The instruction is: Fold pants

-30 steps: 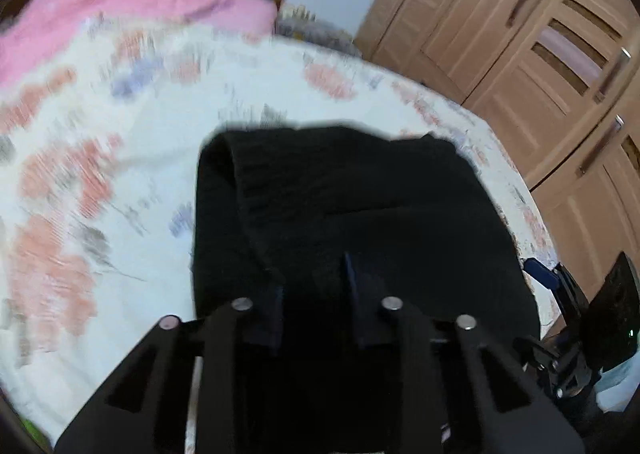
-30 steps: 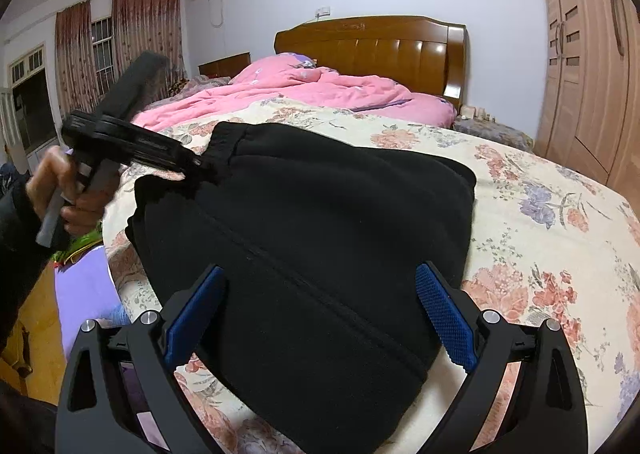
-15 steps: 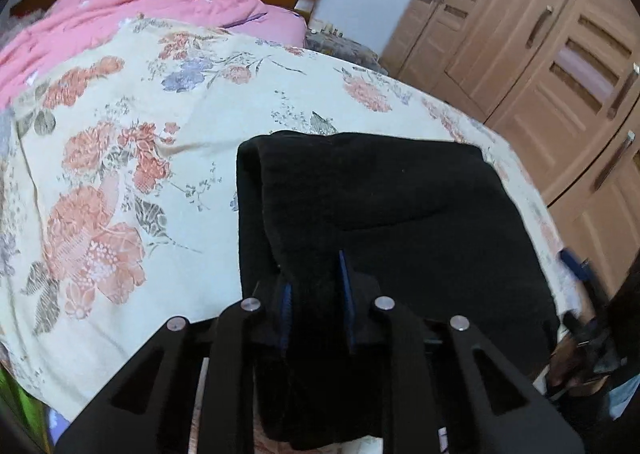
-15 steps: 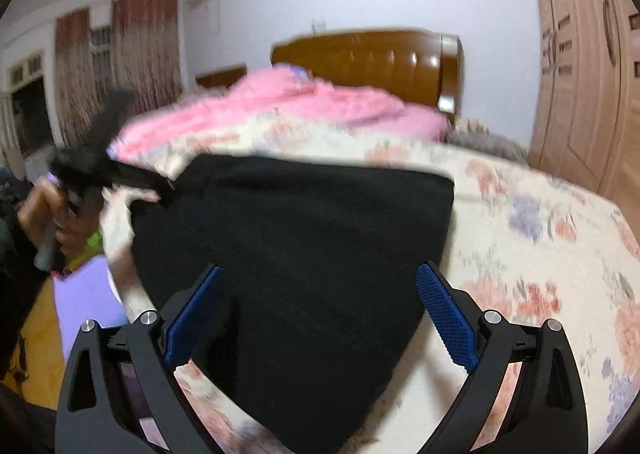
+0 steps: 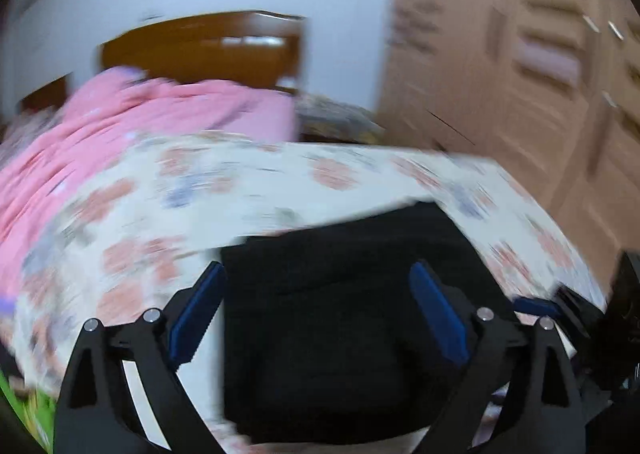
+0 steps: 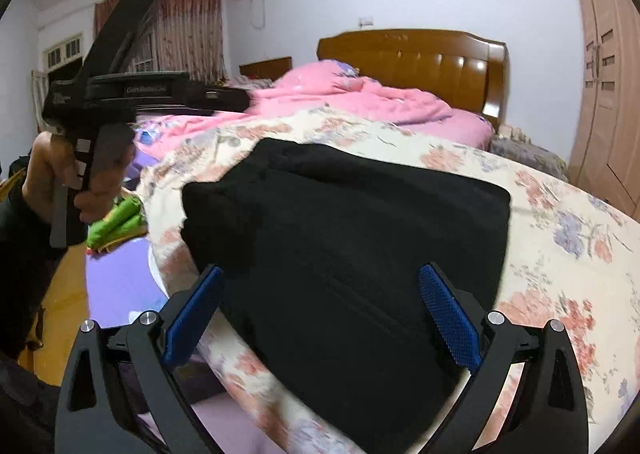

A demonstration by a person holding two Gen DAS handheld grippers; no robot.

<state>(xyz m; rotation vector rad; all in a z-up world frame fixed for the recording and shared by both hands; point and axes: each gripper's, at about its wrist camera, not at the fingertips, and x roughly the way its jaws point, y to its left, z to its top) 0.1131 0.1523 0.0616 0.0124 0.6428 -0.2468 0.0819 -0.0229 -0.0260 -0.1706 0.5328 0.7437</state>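
The black pants lie folded into a thick rectangle on the floral bedspread, near the bed's front edge. In the blurred left wrist view they fill the space below my left gripper, which is open, empty and lifted off the cloth. My right gripper is open and empty, hovering just above the near edge of the pants. The left gripper's body shows in the right wrist view, held in a hand up and left of the pants. The right gripper shows at the left wrist view's right edge.
A pink quilt is bunched at the head of the bed before a wooden headboard. Wooden wardrobe doors stand on the right. A green and purple item lies by the bed's left edge.
My left gripper has opened, let go of the pants' edge and lifted up and away. The pants now lie flat on the bed. The right gripper stays open.
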